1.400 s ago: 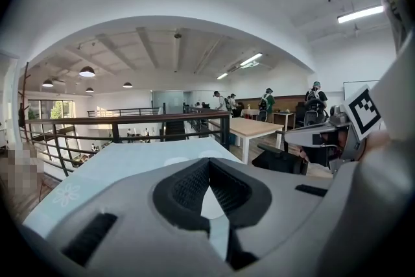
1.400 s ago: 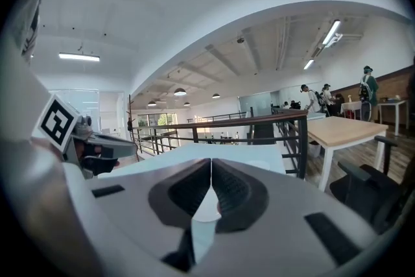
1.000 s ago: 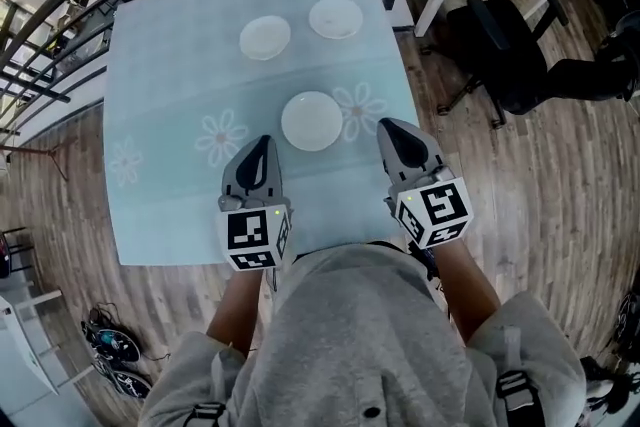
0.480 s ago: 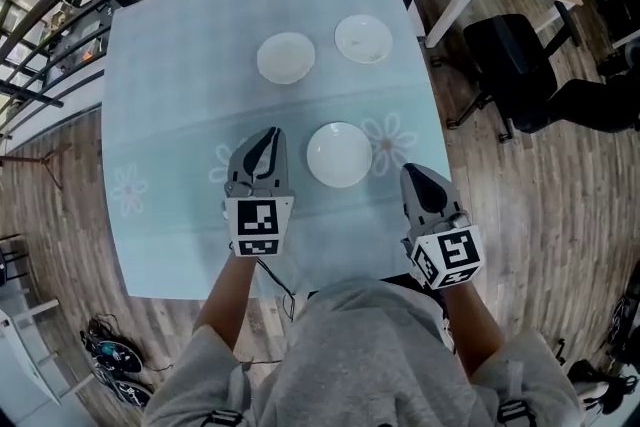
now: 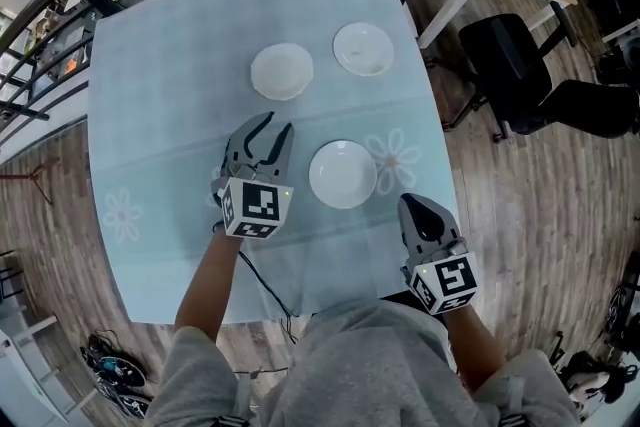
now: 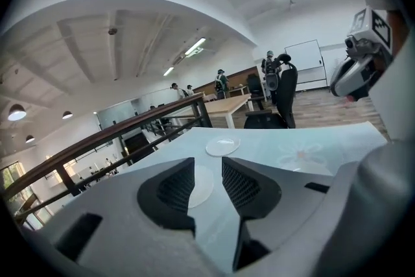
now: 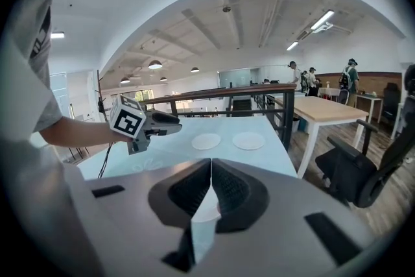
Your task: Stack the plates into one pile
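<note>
On the pale worktop (image 5: 160, 135), your left tongs (image 5: 272, 125) have just opened, nothing between them, aimed at the far-left plate (image 5: 281, 72). Come in low and bite its rim squarely. Your right tongs (image 5: 420, 205), closed and empty, sit near the near plate (image 5: 343, 174).

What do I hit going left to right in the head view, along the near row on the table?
left gripper → near plate → right gripper
</note>
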### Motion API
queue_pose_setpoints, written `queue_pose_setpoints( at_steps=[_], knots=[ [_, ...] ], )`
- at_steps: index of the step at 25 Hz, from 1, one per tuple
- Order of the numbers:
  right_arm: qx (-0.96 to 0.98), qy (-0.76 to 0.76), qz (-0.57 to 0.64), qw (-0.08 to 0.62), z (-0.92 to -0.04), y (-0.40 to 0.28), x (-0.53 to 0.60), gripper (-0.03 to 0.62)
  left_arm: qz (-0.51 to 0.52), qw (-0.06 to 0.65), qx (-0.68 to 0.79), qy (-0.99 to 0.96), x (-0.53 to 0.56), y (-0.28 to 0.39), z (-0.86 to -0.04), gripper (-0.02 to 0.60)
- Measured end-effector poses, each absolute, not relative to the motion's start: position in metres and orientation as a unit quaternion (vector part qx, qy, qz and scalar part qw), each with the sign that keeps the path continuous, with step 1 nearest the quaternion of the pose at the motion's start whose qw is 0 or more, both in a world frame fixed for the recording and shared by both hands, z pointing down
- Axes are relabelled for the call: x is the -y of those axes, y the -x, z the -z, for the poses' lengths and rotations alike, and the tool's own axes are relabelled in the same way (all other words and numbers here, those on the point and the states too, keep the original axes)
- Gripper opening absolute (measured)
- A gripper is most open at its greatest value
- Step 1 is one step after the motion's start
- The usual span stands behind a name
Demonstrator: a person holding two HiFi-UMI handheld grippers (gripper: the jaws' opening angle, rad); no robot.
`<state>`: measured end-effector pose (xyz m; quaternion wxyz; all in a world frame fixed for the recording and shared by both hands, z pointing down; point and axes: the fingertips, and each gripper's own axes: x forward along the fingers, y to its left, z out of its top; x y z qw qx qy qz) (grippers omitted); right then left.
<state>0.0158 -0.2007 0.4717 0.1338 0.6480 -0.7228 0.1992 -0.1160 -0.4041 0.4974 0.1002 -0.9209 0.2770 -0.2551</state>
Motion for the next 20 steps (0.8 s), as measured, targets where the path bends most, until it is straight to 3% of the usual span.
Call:
queue_pose_setpoints(
  at_steps=[20],
  knots=[
    [0.681,-0.671,-0.251,0.149,-0.511,-0.027,0.204,0.028,0.426,0.14,-0.183,0.875,0.492,0.086,-0.65,0.13]
  ],
)
